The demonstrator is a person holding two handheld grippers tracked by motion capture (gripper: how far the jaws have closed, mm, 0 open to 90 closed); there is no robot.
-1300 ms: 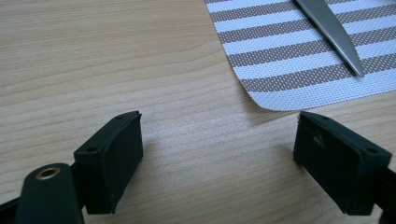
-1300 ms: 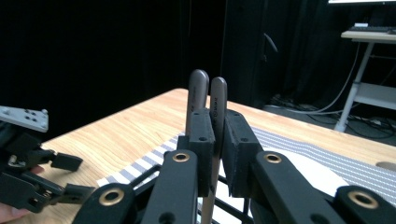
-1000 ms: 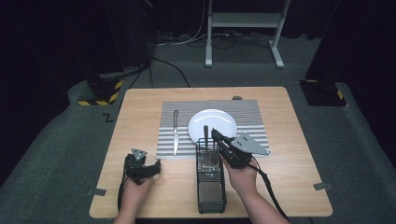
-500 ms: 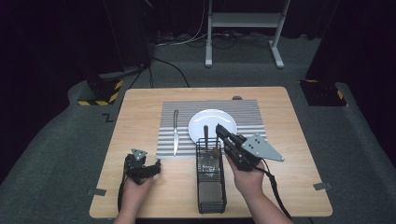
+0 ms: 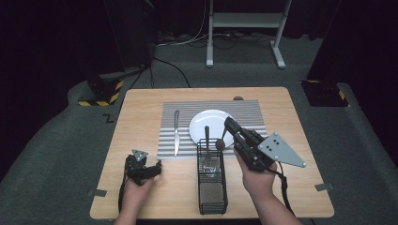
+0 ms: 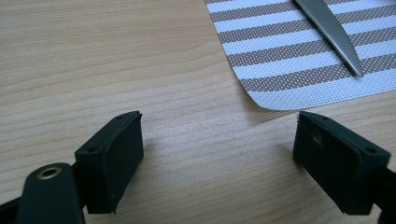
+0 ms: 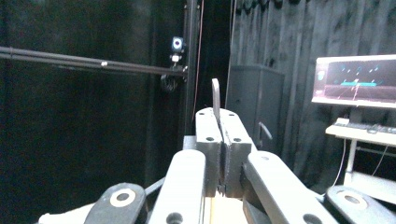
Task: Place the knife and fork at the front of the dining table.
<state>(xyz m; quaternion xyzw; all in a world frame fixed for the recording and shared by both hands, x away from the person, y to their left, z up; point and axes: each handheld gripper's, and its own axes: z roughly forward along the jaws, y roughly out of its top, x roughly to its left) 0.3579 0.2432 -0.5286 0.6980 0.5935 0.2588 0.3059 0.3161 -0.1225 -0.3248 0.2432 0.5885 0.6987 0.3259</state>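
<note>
Dark curtains surround the wooden bench (image 5: 141, 112). Right tool (image 5: 228, 125) is clamped on a thin utensil handle (image 7: 215, 100), raised above the wire caddy (image 5: 212, 187) near the plate (image 5: 206, 123). Left tool (image 5: 149, 169) rests wide apart, empty, beside the striped mat (image 6: 280, 60).

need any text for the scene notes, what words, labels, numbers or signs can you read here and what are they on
"Z": a dark mark on the grey floor, left of the table.
Monitor in the right gripper view: coloured graphics, too blurred to read.
Yellow and black hazard stripes on the floor: a warning pattern, no words.
Knife, plate, basket: no readable marking.
</note>
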